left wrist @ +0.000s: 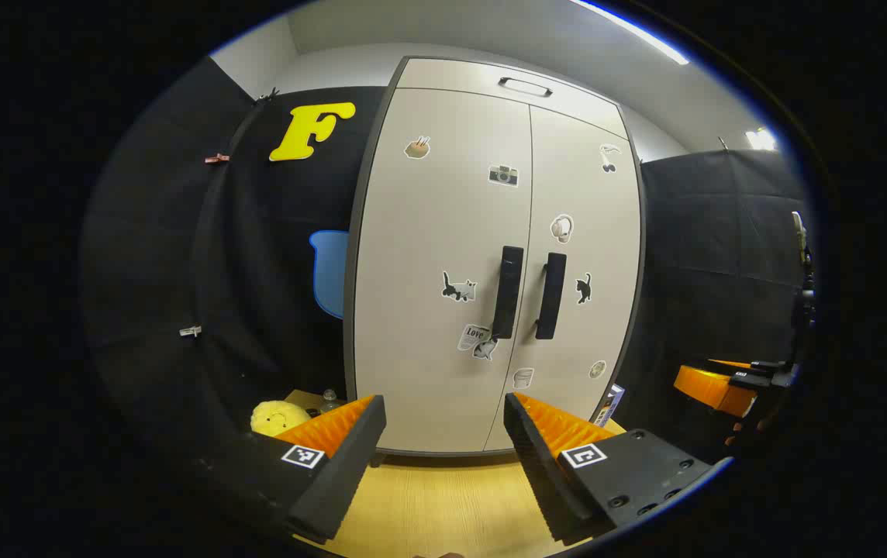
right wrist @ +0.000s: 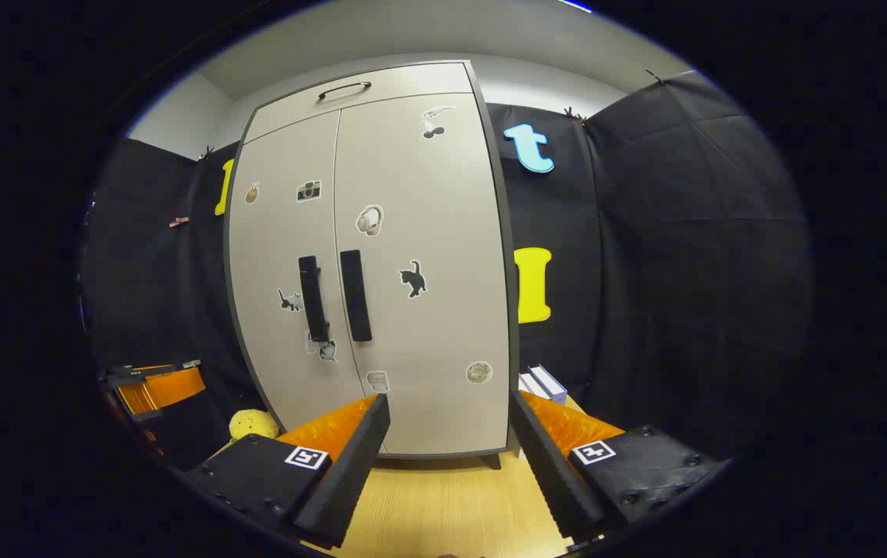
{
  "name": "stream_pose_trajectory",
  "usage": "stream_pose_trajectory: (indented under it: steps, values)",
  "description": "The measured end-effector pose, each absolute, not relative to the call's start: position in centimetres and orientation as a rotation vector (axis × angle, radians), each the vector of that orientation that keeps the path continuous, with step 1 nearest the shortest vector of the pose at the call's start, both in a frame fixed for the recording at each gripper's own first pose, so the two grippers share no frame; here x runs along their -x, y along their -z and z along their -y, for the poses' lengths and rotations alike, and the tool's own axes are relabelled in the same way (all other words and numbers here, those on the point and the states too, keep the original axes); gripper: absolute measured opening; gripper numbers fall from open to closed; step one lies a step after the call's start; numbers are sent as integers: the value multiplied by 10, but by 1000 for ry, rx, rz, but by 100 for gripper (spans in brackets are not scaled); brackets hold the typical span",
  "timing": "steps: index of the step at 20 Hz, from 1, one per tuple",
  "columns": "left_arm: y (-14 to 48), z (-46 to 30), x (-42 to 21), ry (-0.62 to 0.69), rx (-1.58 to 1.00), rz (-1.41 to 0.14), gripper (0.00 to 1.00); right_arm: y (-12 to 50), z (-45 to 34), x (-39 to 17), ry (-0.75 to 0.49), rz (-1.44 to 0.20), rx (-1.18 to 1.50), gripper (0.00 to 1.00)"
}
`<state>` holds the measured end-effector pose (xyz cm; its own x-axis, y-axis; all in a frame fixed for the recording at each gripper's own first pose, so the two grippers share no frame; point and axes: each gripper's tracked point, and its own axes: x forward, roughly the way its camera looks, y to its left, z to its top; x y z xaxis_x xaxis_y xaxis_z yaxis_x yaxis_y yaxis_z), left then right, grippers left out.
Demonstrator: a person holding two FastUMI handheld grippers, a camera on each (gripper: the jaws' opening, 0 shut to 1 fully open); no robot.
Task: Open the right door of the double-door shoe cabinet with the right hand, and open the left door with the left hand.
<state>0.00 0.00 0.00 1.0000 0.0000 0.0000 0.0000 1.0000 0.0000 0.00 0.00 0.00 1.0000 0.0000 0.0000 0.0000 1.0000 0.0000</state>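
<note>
Well short of the shoe cabinet (left wrist: 443,256), jaws wide, empty.

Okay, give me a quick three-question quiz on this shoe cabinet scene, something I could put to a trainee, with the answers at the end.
1. True or false: both doors of the shoe cabinet are shut.
2. Multiple choice: the right gripper is A) clamped on the right door handle, B) open and short of the cabinet, C) shut on the yellow plush toy.
3. Fill in: the black cat sticker sits on the ____ door.

Key:
1. True; the left door handle and its neighbour stand side by side at the closed seam.
2. B.
3. Right. The left gripper is open too, and touches nothing.
</note>
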Motion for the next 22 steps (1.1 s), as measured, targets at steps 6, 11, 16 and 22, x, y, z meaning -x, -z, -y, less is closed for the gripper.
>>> stream_pose_trajectory:
  steps: [6,11,16,22]
  values:
    - [3,-9,8,-15,-15,-2,95,2,-6,0,6,-1,-16,98]
    - [1,-9,8,-19,6,0,95,-5,-4,0,19,26,-21,98]
    - [-7,-10,12,-42,-14,19,95,-8,-8,4,1,29,-17,98]
    - [-7,-18,19,-91,-28,7,95,-15,-33,-11,-79,14,17,98]
